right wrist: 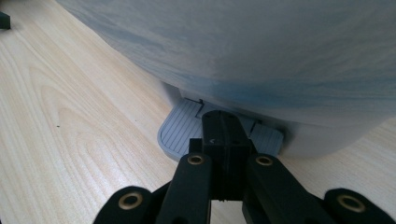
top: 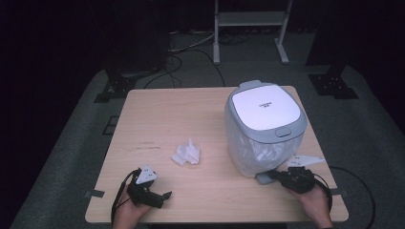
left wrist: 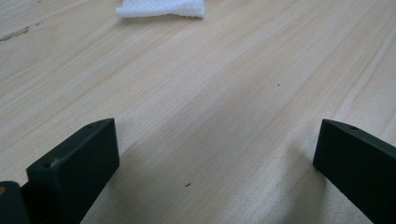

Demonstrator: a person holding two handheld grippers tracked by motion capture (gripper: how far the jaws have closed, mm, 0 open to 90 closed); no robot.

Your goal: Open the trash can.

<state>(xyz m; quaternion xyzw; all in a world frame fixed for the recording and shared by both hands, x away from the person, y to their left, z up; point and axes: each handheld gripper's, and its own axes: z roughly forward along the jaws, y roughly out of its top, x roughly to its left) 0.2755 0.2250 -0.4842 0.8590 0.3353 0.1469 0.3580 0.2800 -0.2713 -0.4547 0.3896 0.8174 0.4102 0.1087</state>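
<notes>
Pressing down at the bin's foot, that is how we read the right gripper (right wrist: 223, 140) just now: its fingers are clenched together, nothing between them, and their joined tip rests on the ribbed grey pedal (right wrist: 183, 132) that juts from the base of the bin (top: 264, 129). We judge that closed fingers make a firm single point for pushing, which would suit a pedal better than a grasp. The lid (top: 265, 109) looks down and flush from the high view, so we take the press as not yet made or only just begun. The bin stands on the right half of the worktop (top: 167, 112), its liner showing pale through the side, with the pedal facing us, handy for that hand. Over on the left, the left gripper (top: 160, 196) sits low near the front edge, fingers released and wide apart, holding nothing, pointed towards the tissue (top: 186, 153) that lies crumpled near the middle of the worktop, apart from both grippers. We reckon it waits there for the lid to open. Dark lettering sits on the lid, too small for us to read.
</notes>
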